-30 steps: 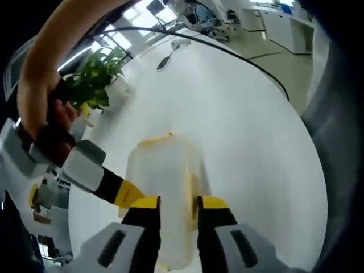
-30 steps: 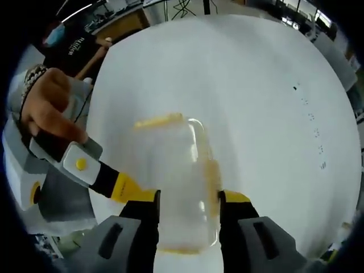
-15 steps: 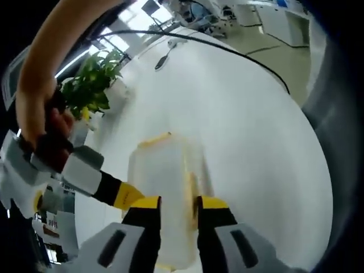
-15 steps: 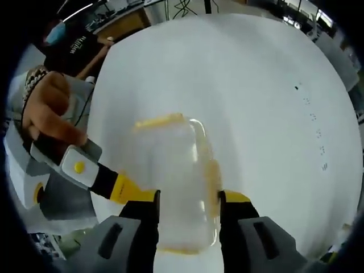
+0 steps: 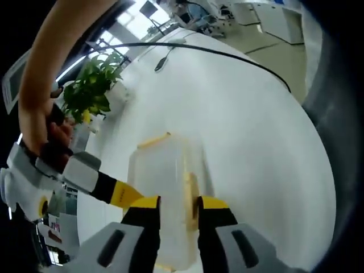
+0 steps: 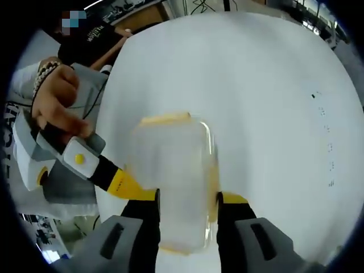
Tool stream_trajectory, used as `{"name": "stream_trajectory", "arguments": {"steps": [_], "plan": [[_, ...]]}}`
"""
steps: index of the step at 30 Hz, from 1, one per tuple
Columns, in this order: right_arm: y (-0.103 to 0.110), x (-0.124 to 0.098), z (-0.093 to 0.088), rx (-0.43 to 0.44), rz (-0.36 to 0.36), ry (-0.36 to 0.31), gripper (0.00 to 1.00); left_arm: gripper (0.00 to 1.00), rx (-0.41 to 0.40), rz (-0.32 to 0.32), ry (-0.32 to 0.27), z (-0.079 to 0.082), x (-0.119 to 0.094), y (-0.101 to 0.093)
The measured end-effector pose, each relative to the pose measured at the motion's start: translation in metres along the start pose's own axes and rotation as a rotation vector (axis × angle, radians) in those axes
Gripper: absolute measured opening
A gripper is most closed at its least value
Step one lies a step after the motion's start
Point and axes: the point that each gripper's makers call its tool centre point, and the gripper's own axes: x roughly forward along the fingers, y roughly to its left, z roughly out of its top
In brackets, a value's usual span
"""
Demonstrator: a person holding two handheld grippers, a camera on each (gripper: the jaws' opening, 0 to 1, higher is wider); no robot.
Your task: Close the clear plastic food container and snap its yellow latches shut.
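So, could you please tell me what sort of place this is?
Probably an office or lab: a large white table, a potted plant at its edge, and desks beyond it.

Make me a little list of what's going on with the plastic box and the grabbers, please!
Container: clear plastic food container lying on the white table
Latches: yellow latches visible on its far end and along one side
Right hand-held gripper: jaws straddle the container's sides
Left hand-held gripper: jaws close together at the container's side latch
Grip: cannot tell whether either is squeezing
Nearby: potted plant and black cable on the table
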Motion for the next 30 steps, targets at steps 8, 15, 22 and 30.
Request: {"name": "stream_trajectory", "arguments": {"steps": [8,15,22,30], "plan": [[0.002,-0.003,0.002,-0.099,-0.081,-0.073,0.37,0.19,0.001,0.009,0.006,0.000,-0.001,0.000],[0.003,-0.006,-0.001,-0.082,-0.155,-0.147,0.36,0.19,0.004,0.019,0.009,0.000,-0.001,0.001],[-0.008,-0.006,0.003,-0.054,-0.159,-0.121,0.34,0.19,0.020,0.016,0.013,-0.001,-0.001,0.002],[-0.012,-0.006,0.002,-0.013,-0.092,-0.141,0.32,0.19,0.027,0.029,0.012,0.000,-0.001,0.002]]}}
